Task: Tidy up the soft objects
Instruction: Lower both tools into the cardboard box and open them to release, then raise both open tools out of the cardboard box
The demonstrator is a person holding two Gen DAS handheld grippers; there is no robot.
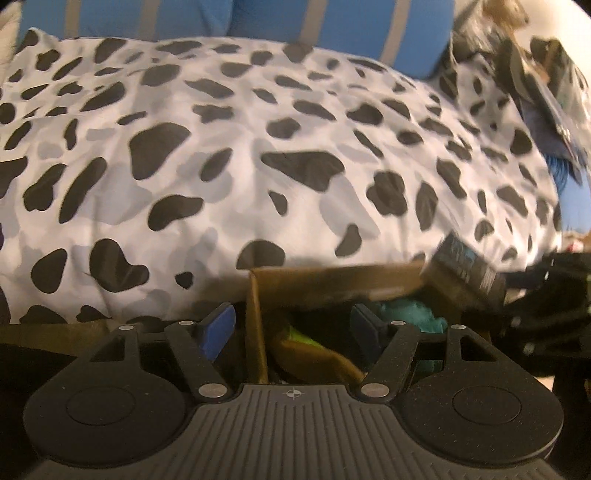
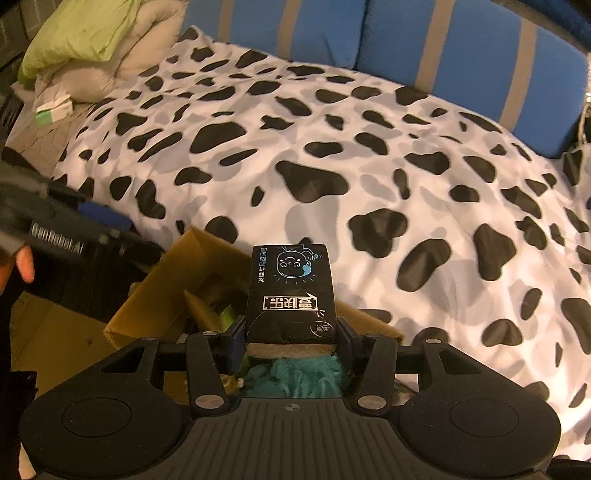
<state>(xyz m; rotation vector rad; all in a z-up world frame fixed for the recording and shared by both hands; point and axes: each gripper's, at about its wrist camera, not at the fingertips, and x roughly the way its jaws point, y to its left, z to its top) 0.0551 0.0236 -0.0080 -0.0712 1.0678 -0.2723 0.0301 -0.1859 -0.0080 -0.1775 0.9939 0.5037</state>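
My right gripper (image 2: pixel 290 341) is shut on a black tissue pack (image 2: pixel 291 291) with white print and holds it above the open cardboard box (image 2: pixel 162 291). The same pack (image 1: pixel 465 269) shows at the right of the left wrist view, over the box (image 1: pixel 332 280). Inside the box lie a teal fluffy thing (image 2: pixel 295 376), also in the left wrist view (image 1: pixel 413 314), and a green and brown soft thing (image 1: pixel 306 343). My left gripper (image 1: pixel 291 328) is open and empty, its jaws astride the box's left wall.
The box stands against a bed with a black-spotted white cover (image 2: pixel 332 166). Blue cushions with grey stripes (image 2: pixel 461 55) line the back. A green pillow (image 2: pixel 81 33) lies at the far left. The left gripper's body (image 2: pixel 55 236) shows at the left.
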